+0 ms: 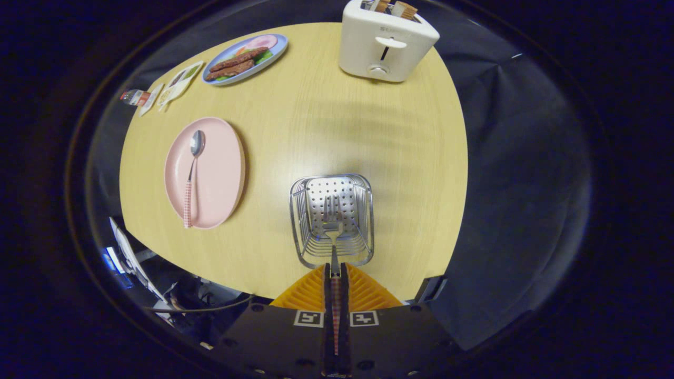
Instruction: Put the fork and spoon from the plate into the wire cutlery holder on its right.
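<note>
I'm looking down over the wooden table (326, 131), with the white toaster (387, 45) at the far side, bread slices poking out of its slots. To the far left sits a blue plate of food (246, 58) beside some small packets (176, 84). Nearer me on the left is the pink plate (205, 171), and the spoon (192, 173) lies on it, checked handle toward me.

Just ahead of my fingers stands the wire cutlery holder (331, 218). My gripper (335, 273) has its orange fingers pressed together on the fork (331, 221), clamping the checked handle, with the tines pointing down into the holder's mouth.

I judge I'm at the fork drop: the tines seem already inside the basket. The next move calls for spreading the fingers so the fork settles in, then backing off and swinging left for the spoon.

There's faint lettering on the toaster front, too small for me to read; the packet labels are likewise illegible
</note>
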Action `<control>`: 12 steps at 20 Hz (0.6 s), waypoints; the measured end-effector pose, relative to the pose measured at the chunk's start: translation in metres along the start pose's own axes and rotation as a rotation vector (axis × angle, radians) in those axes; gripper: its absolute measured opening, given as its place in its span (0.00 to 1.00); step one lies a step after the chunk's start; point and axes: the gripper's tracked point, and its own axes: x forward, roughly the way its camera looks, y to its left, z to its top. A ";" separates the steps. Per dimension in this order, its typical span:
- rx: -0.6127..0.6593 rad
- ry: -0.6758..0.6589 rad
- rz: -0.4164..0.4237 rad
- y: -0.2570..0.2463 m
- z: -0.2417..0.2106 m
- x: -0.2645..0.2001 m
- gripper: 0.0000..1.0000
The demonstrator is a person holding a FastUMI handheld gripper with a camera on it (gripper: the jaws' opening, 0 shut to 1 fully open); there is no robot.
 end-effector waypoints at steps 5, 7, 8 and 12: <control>0.030 -0.027 0.013 0.003 0.016 0.004 0.09; 0.016 -0.070 0.001 0.003 0.021 -0.001 0.12; 0.010 -0.087 0.006 0.006 0.021 -0.004 0.12; 0.013 -0.150 0.022 0.021 0.017 -0.012 0.22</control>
